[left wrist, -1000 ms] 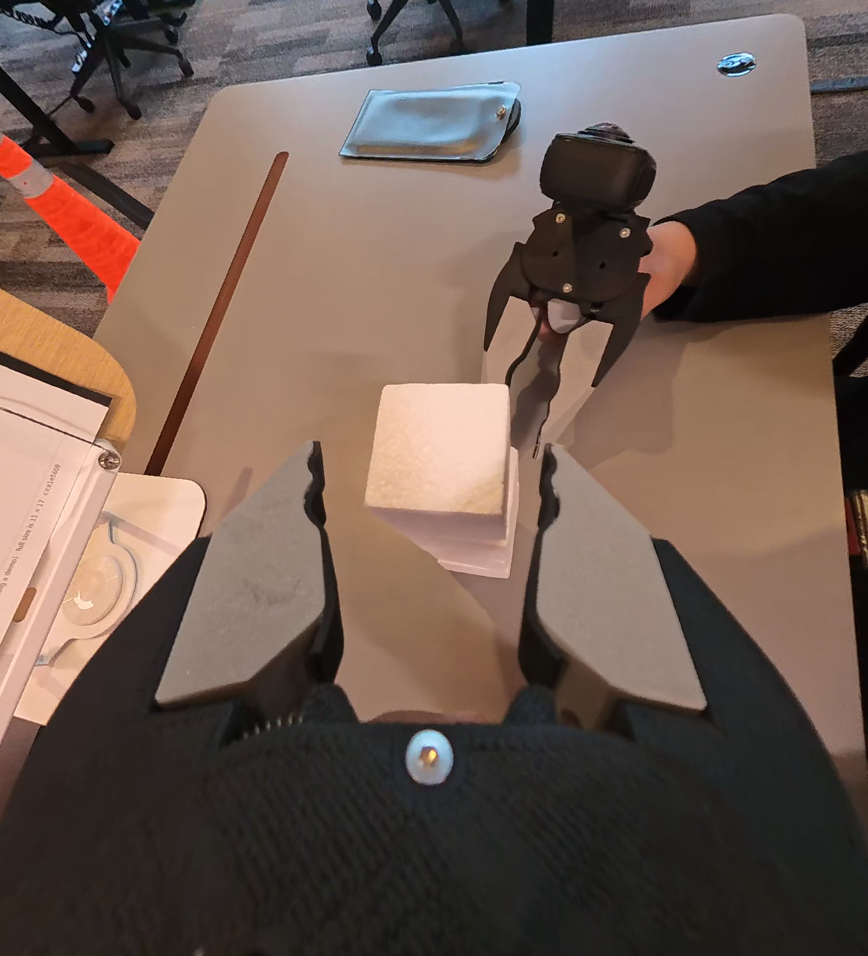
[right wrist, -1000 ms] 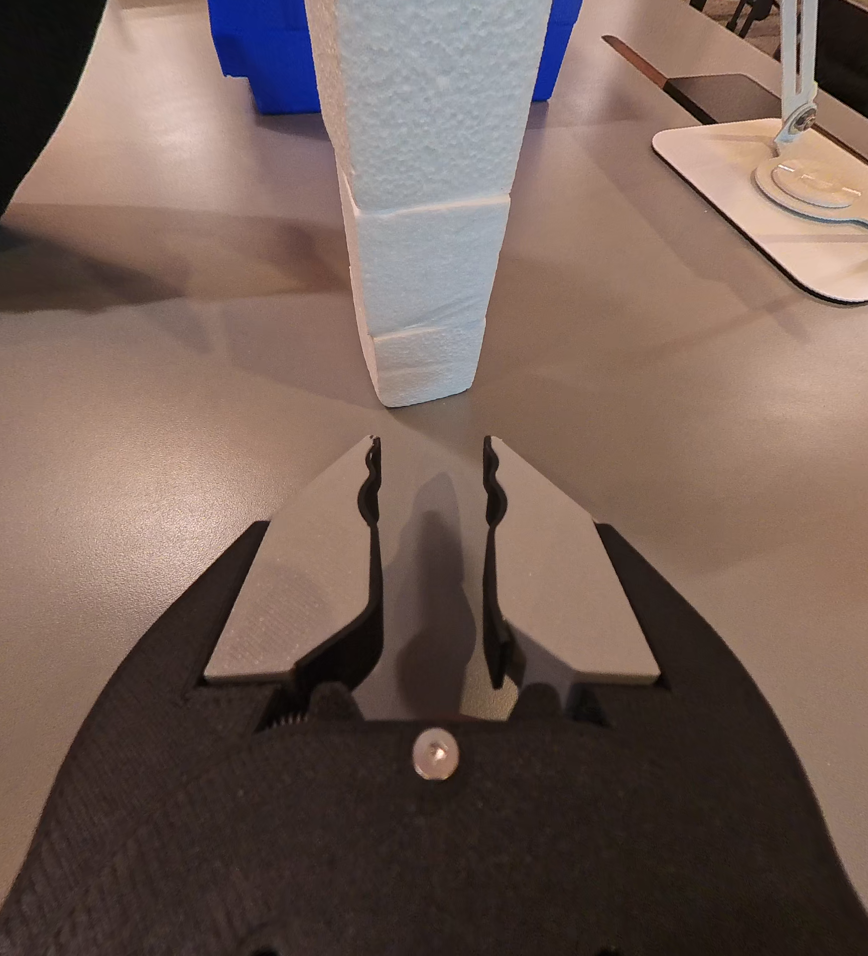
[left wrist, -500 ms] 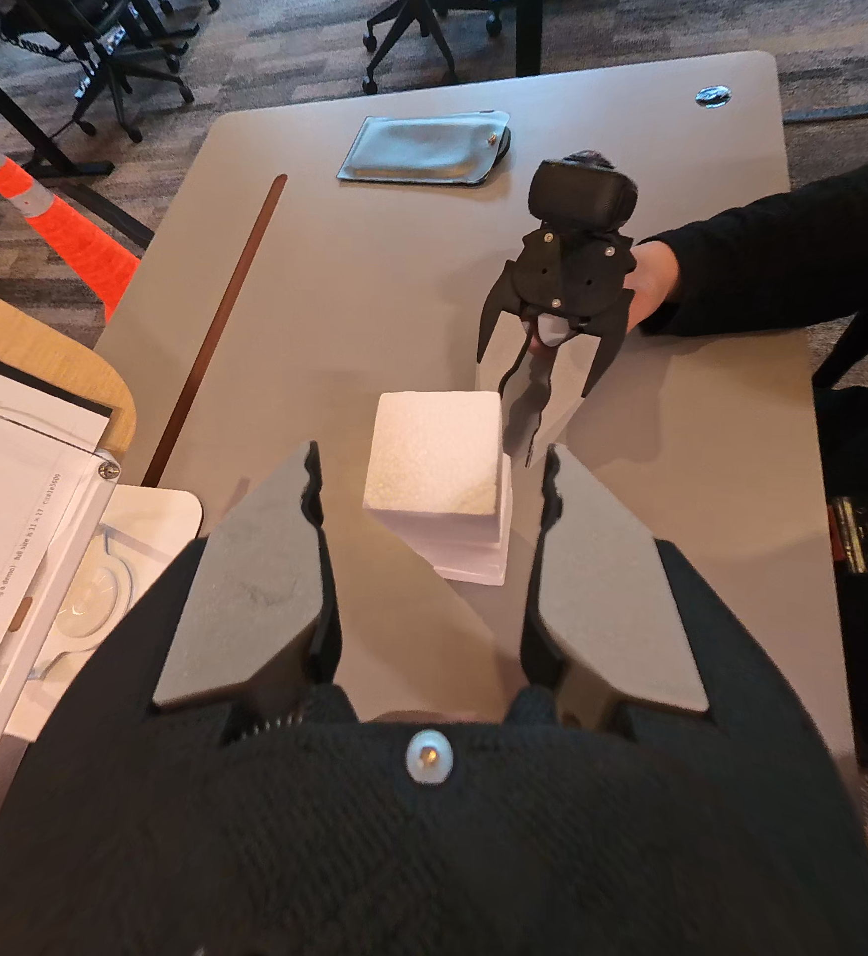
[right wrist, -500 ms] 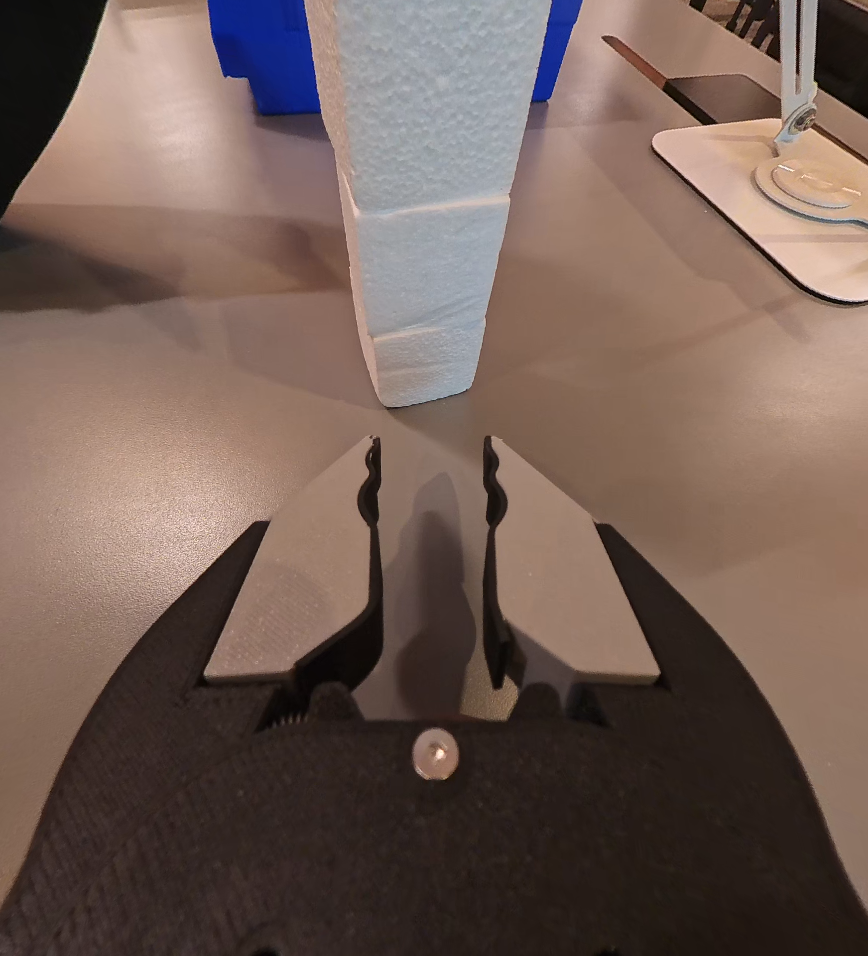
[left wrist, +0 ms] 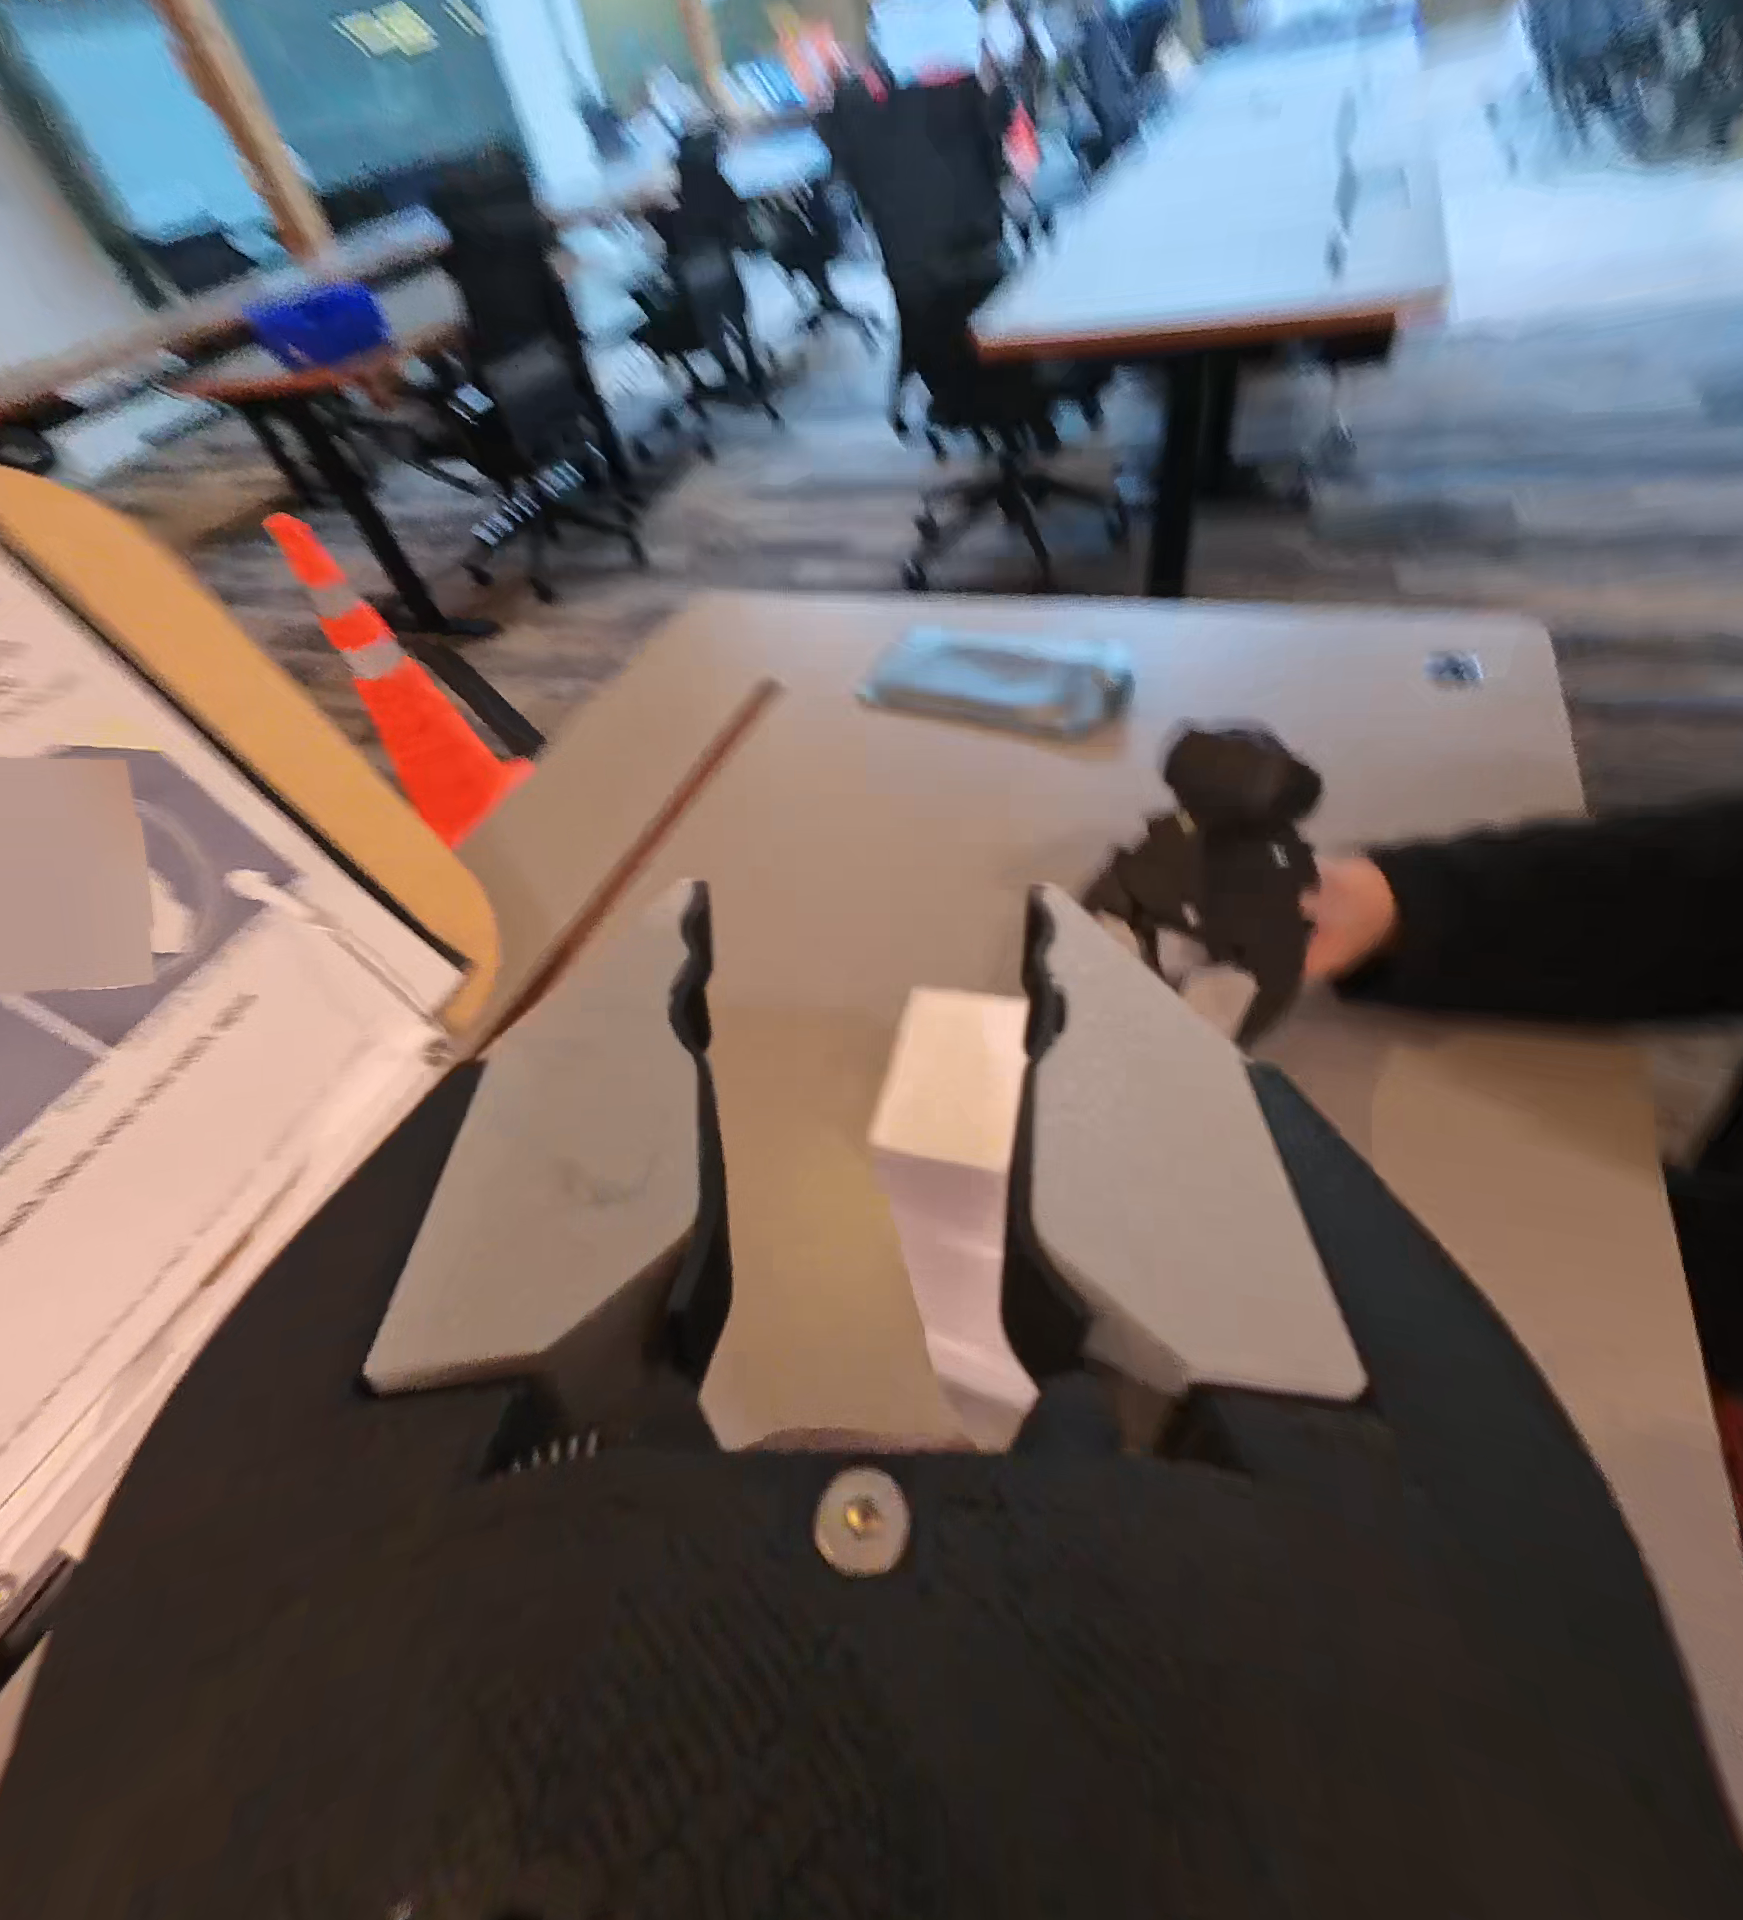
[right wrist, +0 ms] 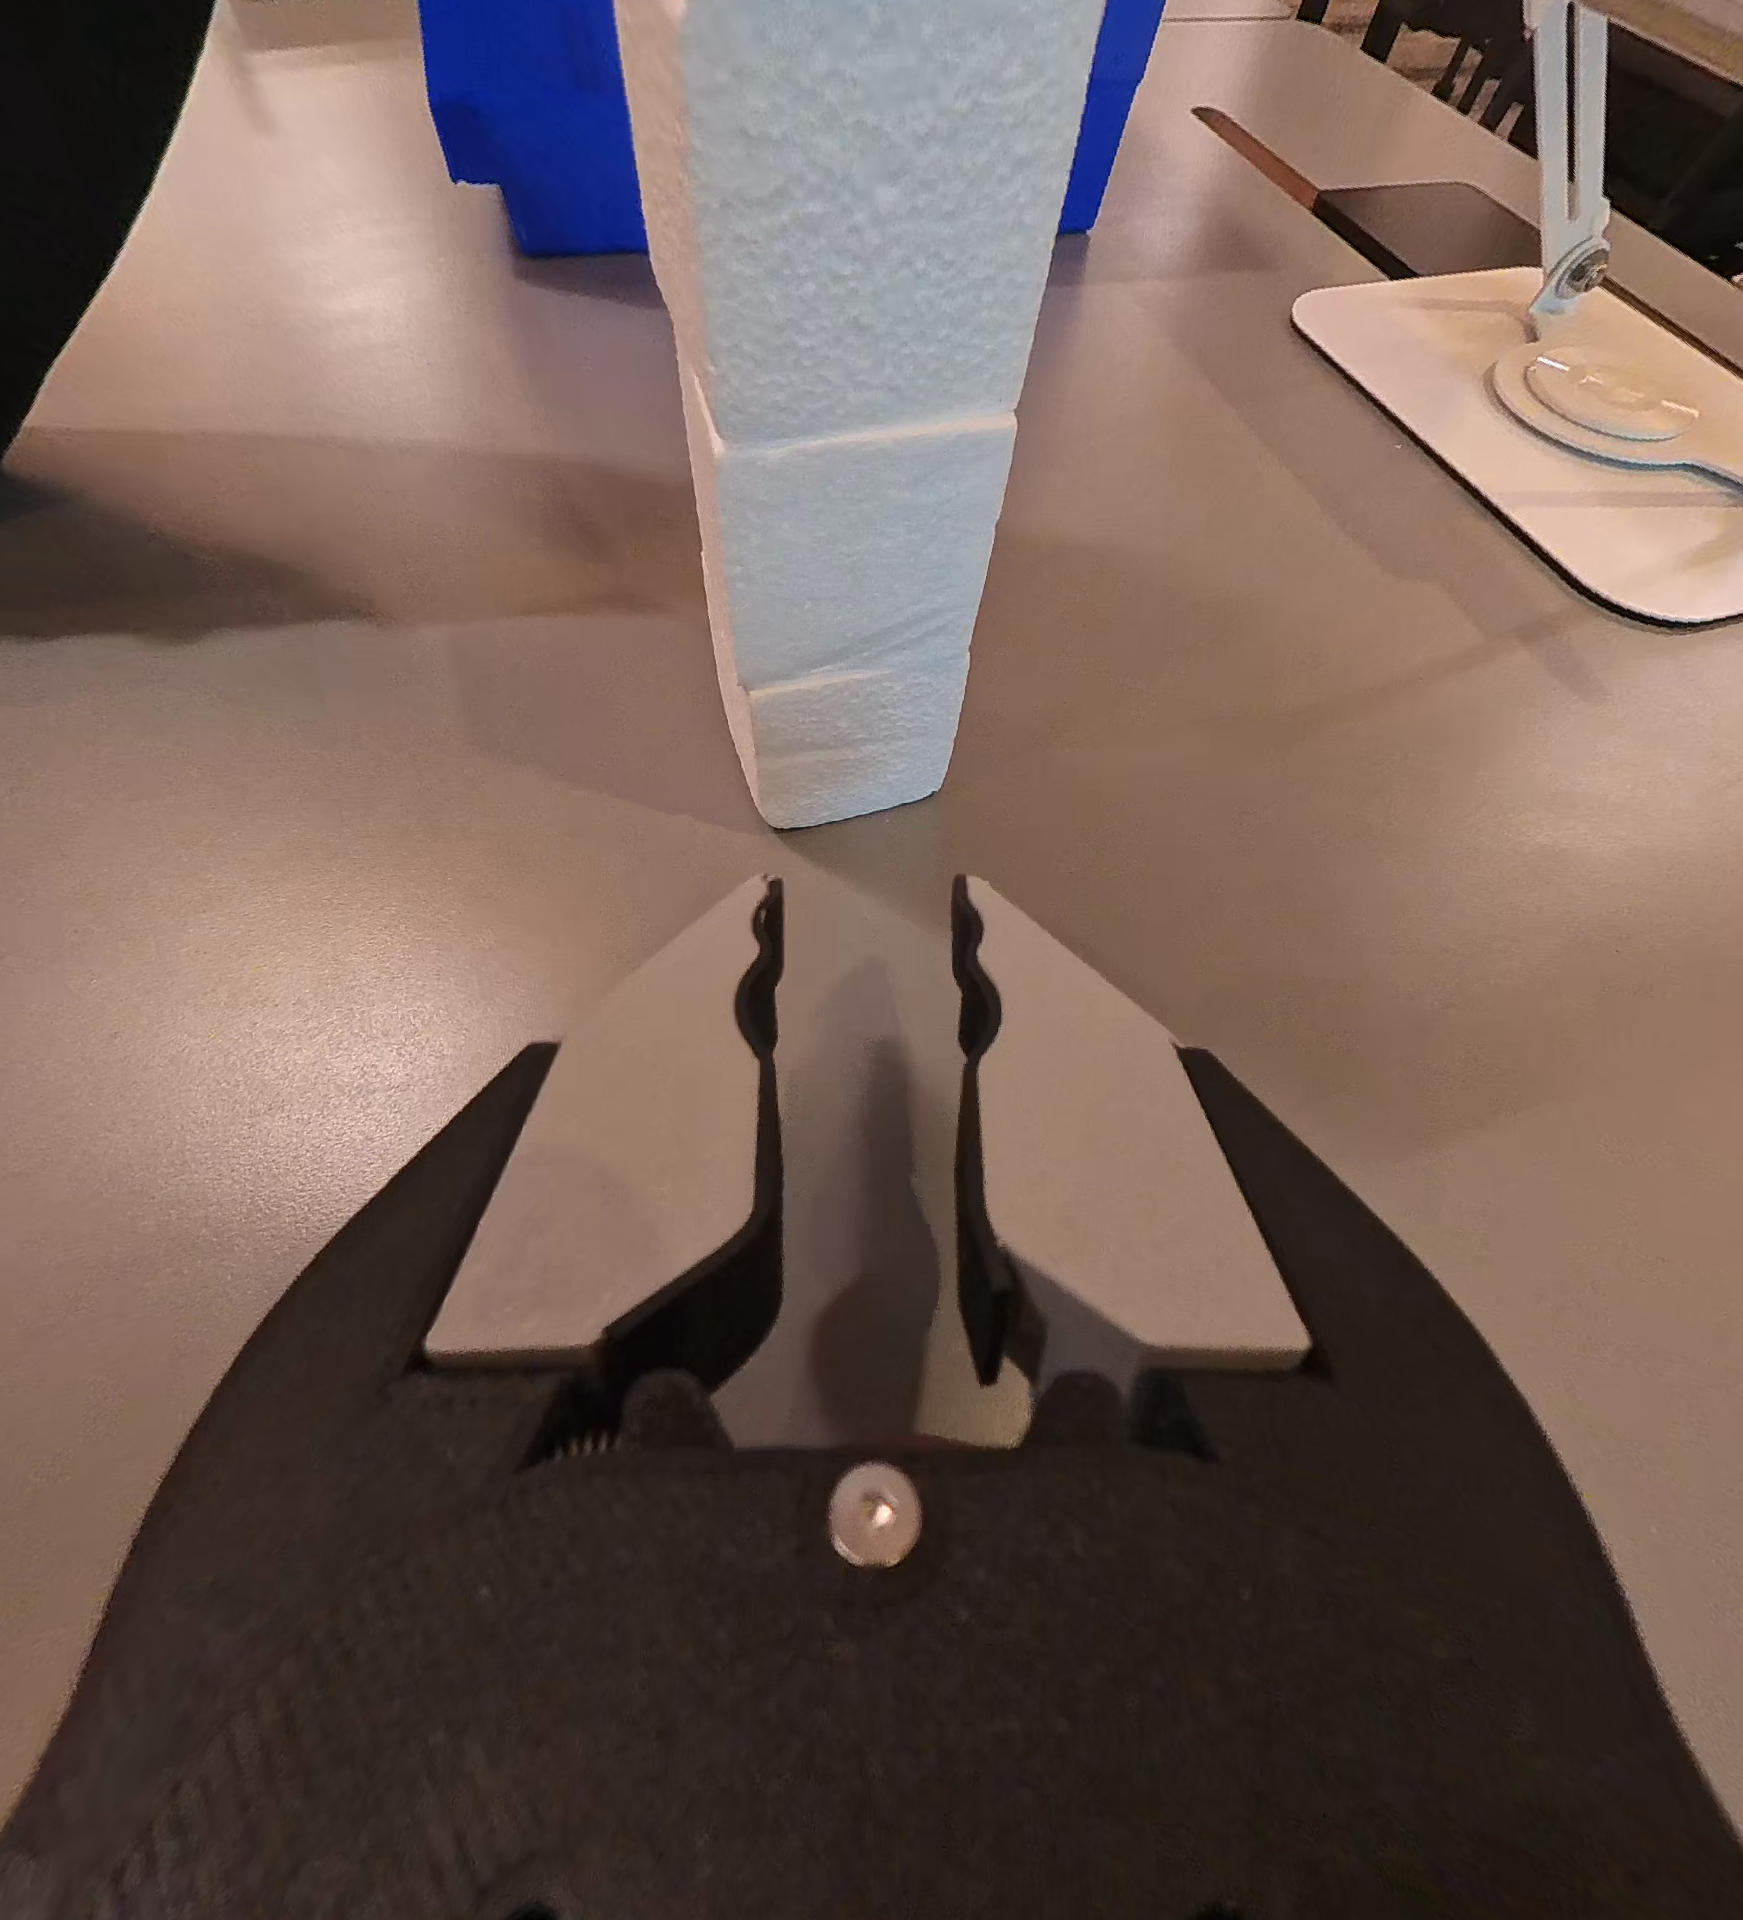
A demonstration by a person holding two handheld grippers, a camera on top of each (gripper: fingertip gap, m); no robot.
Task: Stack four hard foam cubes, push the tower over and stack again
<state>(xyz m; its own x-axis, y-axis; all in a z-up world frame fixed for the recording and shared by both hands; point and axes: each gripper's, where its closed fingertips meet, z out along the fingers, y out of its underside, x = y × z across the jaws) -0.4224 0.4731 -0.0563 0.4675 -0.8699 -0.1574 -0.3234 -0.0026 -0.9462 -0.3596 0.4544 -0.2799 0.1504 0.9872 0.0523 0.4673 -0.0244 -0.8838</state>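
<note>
Foam tower [right wrist: 846, 468] upright on grey bench [right wrist: 223, 883], cubes stacked; right tongs [right wrist: 867, 883] low, just before its base, narrowly parted, empty; left tongs [left wrist: 862, 935] above the tower, spread wide, empty; blue bin [right wrist: 534, 135] behind.

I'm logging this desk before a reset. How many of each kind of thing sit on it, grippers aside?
foam cubes: 3 showing, tower top cropped
blue bin: 1
white stand: 1
grey pouch: 1
Total: 6
</note>
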